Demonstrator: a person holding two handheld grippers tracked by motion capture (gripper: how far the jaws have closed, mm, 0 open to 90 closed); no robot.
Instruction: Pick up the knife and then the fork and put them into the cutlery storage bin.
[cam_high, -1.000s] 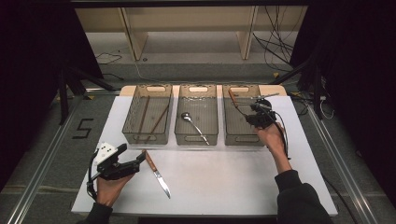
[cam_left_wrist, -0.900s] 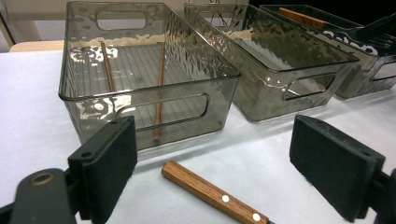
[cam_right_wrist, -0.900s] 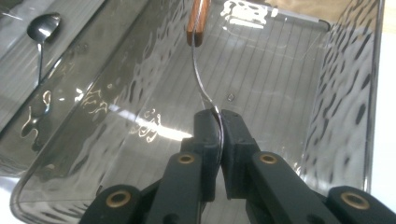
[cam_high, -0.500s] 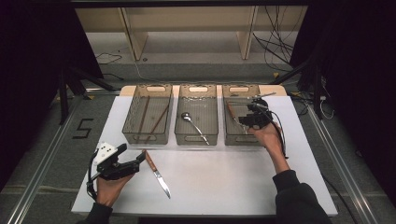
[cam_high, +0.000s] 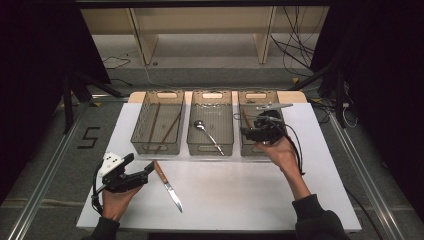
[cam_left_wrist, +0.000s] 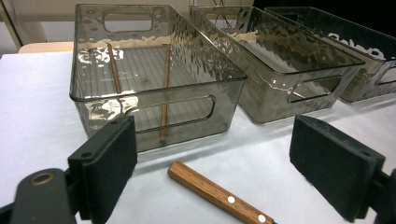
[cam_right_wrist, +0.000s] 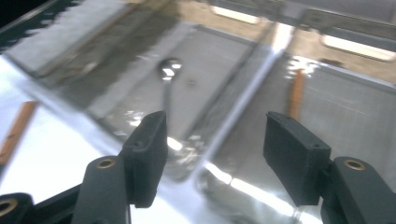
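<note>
Knife (cam_high: 168, 186) beside open left hand-held gripper (cam_high: 141, 172)

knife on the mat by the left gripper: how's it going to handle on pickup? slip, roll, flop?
The knife lies flat on the white mat, so it probably won't roll. Its wooden handle looks riveted and flat-sided, likely a firm, non-slip grip for the left gripper. The thin metal blade looks stiff, though smooth: gripping there would likely slip.

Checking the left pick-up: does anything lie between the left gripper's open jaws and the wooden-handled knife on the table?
No. In the left gripper view the knife lies on bare white table just ahead of the left gripper, jaws wide apart, nothing between.
</note>
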